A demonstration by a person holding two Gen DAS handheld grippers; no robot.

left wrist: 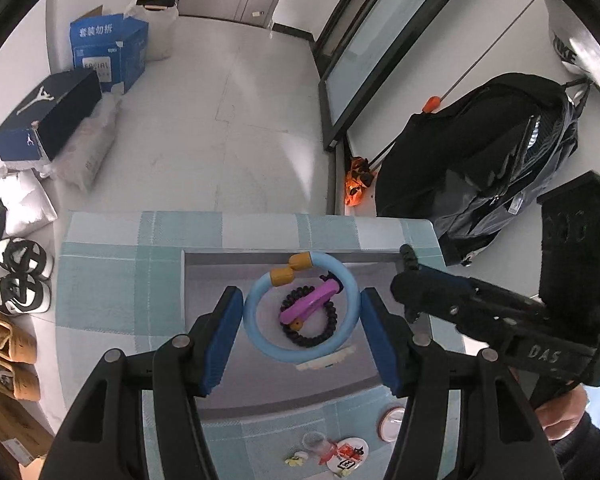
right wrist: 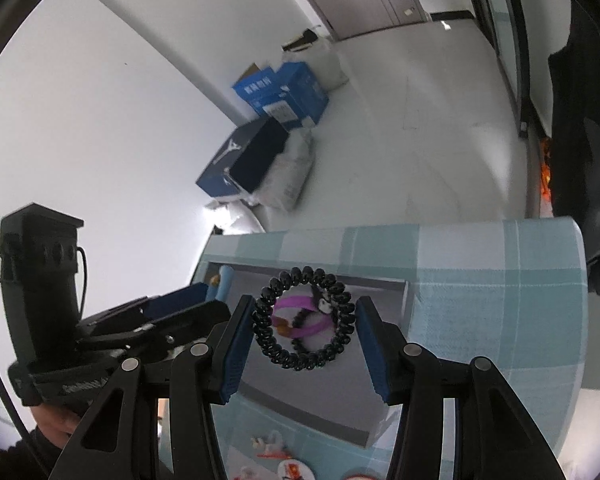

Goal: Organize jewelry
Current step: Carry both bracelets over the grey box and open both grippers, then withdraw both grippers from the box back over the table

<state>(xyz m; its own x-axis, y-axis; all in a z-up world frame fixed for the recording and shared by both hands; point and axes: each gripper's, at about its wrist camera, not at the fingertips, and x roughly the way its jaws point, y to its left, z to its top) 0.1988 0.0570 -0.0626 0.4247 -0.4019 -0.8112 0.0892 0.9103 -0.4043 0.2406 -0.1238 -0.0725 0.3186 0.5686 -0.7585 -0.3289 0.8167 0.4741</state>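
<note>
A grey tray (left wrist: pixel 220 384) lies on a blue checked tablecloth (left wrist: pixel 112 280). My left gripper (left wrist: pixel 300 334) holds a light blue ring bracelet (left wrist: pixel 256 338) with yellow ends between its blue pads, above the tray. Through the ring I see a purple clip (left wrist: pixel 310 304) and a black bead bracelet (left wrist: pixel 328 330) in the tray. My right gripper (right wrist: pixel 304 328) holds a black spiral coil hair tie (right wrist: pixel 262 328) above the tray (right wrist: pixel 332 404). The purple clip (right wrist: pixel 296 303) shows through it. The right gripper also appears at the right of the left wrist view (left wrist: pixel 410 270).
Small badges and trinkets (left wrist: pixel 346 454) lie on the cloth near the front edge. On the floor are blue boxes (left wrist: pixel 108 52), a dark shoe box (left wrist: pixel 48 116), shoes (left wrist: pixel 20 276) and a black backpack (left wrist: pixel 488 152) by a glass door.
</note>
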